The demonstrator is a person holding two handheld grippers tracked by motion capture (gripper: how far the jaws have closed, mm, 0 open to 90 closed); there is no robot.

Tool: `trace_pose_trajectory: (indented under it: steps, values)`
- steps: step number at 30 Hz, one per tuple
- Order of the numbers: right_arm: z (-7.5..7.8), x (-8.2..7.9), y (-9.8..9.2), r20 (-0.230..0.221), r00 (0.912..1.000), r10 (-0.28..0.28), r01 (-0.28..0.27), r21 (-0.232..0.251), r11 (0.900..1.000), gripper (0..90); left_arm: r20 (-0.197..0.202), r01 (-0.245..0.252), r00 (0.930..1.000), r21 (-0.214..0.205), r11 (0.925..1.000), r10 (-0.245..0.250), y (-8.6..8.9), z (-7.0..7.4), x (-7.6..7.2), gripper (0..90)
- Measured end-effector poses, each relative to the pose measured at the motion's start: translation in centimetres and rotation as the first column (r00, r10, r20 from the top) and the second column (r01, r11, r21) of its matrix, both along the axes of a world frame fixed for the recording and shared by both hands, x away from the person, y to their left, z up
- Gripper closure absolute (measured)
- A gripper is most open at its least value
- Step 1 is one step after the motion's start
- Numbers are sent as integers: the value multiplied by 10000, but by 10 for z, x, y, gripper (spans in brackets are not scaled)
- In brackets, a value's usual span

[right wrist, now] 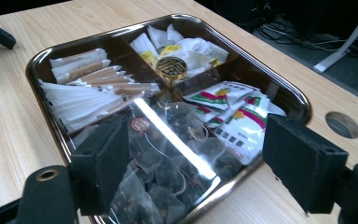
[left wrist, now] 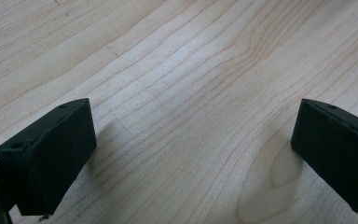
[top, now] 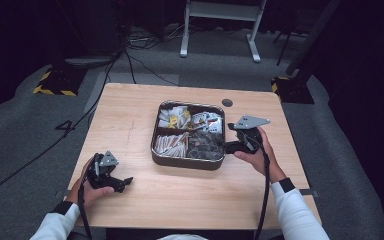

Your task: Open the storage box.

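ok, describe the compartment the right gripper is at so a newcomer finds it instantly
Start at the dark metal tray in the middle of the wooden table. The right gripper is at its near-right compartment: clear tea bags with dark contents, unlike the neighbouring paper sachets.

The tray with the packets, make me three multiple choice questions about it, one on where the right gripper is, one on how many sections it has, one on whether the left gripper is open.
1. Where is the right gripper?
A. at the tray's right edge
B. at the table's far left corner
C. off the table

2. How many compartments does the tray have?
A. two
B. four
C. six

3. How is the left gripper?
A. shut on a packet
B. shut on nothing
C. open over bare table

Answers:
1. A, its jaws frame the tray's near corner in the right gripper view.
2. B, crossing dividers split it in four.
3. C, the jaws stand wide apart with wood between them.
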State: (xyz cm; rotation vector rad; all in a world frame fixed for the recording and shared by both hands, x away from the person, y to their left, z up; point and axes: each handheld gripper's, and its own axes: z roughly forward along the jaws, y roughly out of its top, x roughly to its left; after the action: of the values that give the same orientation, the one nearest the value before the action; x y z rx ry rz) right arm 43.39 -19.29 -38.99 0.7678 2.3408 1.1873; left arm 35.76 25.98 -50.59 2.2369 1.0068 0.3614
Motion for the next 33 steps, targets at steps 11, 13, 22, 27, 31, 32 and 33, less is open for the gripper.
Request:
trace_pose_trajectory:
  steps: [11, 13, 22, 27, 31, 32, 33]
  values:
    - [0, 9, 22, -43, 9995, 307, -307, -11, 9995, 237, 5, -6, 10000, -24, 10000, 6, 0, 0, -1, 2]
    - [0, 11, 25, -41, 9995, 323, -323, 5, 9995, 237, 3, 9, 10000, -28, 10000, -9, 0, 0, -1, 2]
    - [-5, 22, 39, -75, 9986, 526, -527, -166, 9985, 246, -50, 11, 10000, -86, 10000, -12, 0, 0, -1, 2]
    - [-9, 37, 50, -313, 9981, 530, -538, -251, 9982, 256, -56, 5, 10000, -97, 10000, -6, 0, 0, -1, 2]
    - [-10, 43, 55, -327, 9979, 566, -576, -310, 9979, 255, -54, 34, 10000, -87, 10000, -34, 0, 0, -1, 2]
    - [-11, 46, 59, -480, 9969, 626, -644, -370, 9972, 255, -53, 36, 10000, -87, 10000, -37, 1, 0, -1, 2]
    - [-12, 51, 64, -542, 9965, 637, -662, -449, 9968, 256, -52, 38, 10000, -85, 10000, -39, 1, 0, -1, 2]
